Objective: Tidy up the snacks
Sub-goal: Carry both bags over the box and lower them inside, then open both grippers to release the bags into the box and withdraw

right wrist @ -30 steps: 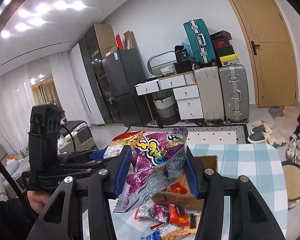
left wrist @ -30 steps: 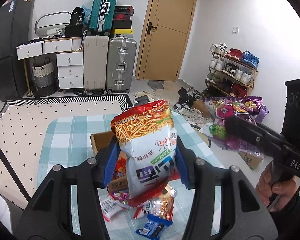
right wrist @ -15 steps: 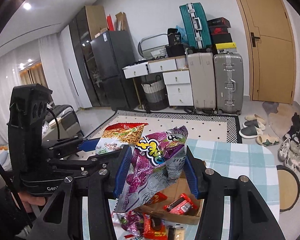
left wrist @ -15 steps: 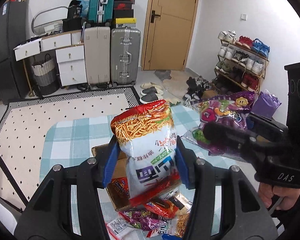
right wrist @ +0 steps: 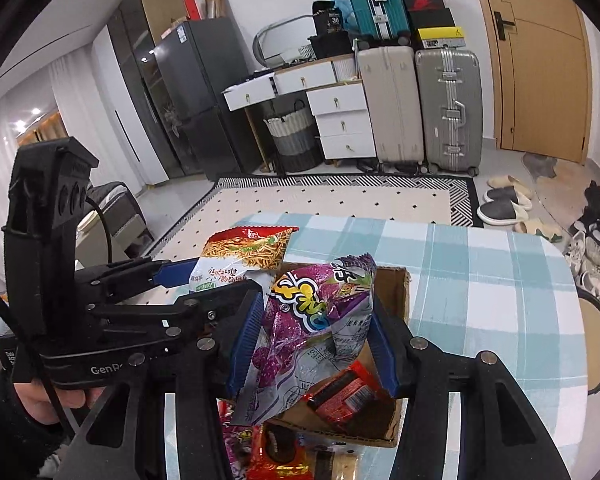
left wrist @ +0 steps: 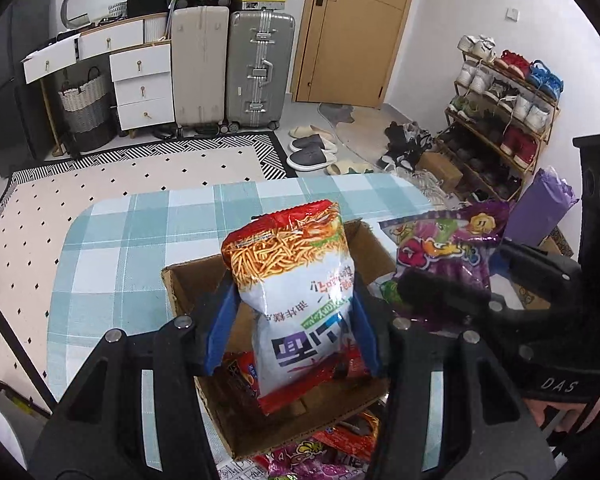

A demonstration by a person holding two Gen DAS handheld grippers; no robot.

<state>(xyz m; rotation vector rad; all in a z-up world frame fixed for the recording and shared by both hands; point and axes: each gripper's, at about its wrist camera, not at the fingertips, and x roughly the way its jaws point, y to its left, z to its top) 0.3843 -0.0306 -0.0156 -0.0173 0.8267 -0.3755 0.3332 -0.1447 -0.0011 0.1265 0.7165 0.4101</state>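
My left gripper (left wrist: 292,328) is shut on a red-and-white noodle snack bag (left wrist: 296,304), held upright over the open cardboard box (left wrist: 188,280) on the checked table. My right gripper (right wrist: 312,332) is shut on a purple snack bag (right wrist: 312,320), also above the cardboard box (right wrist: 396,292). In the left wrist view the purple bag (left wrist: 444,252) hangs at the right, beside the box. In the right wrist view the noodle bag (right wrist: 240,256) shows at the left, level with the box's far edge. A red packet (right wrist: 344,396) lies inside the box.
Several loose snack packets (left wrist: 340,444) lie on the blue checked tablecloth (left wrist: 140,240) in front of the box. Beyond the table are a patterned rug, suitcases (left wrist: 256,68), white drawers, a shoe rack (left wrist: 500,104) and a round stool (right wrist: 596,340).
Both grippers have come down and forward with their bags, from in front of the box to above it. The loose packets have slid toward the bottom of both views.
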